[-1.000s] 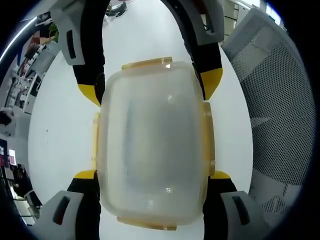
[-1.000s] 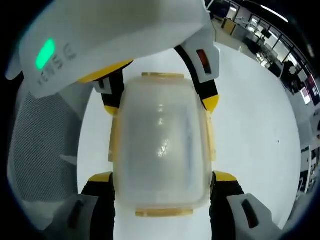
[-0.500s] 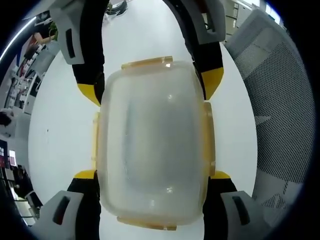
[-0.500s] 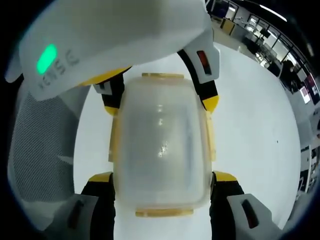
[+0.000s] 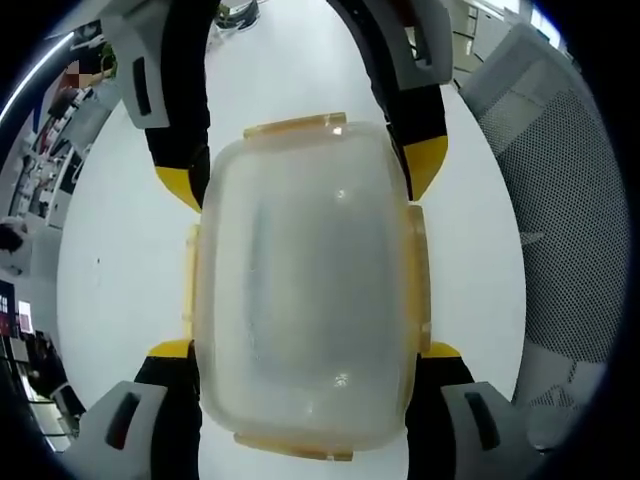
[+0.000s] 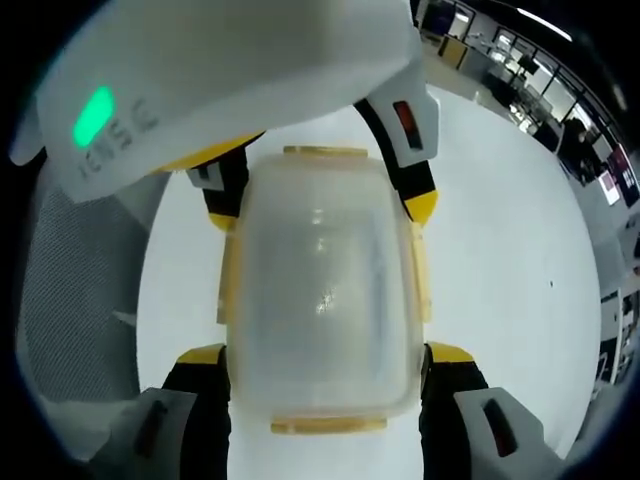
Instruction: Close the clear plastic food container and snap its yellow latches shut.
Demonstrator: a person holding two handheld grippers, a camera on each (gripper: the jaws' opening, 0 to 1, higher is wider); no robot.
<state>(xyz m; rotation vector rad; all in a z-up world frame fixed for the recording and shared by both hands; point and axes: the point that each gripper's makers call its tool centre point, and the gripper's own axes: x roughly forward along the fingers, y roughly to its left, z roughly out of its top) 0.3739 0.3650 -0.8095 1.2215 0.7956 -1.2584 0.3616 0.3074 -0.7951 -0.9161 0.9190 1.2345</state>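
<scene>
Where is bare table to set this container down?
Bare white table lies beside the container on the side away from the mesh chair, and in the right gripper view. It is crowded at the container, clamped by both grippers.

Bright even overhead light, small glints on the container lid (image 5: 305, 290), fisheye-warped edges, soft background

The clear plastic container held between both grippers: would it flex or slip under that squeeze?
The container looks empty, so probably light. Its thin translucent walls may flex somewhat. The left gripper and right gripper pinch smooth sides, so slipping seems possible.
</scene>
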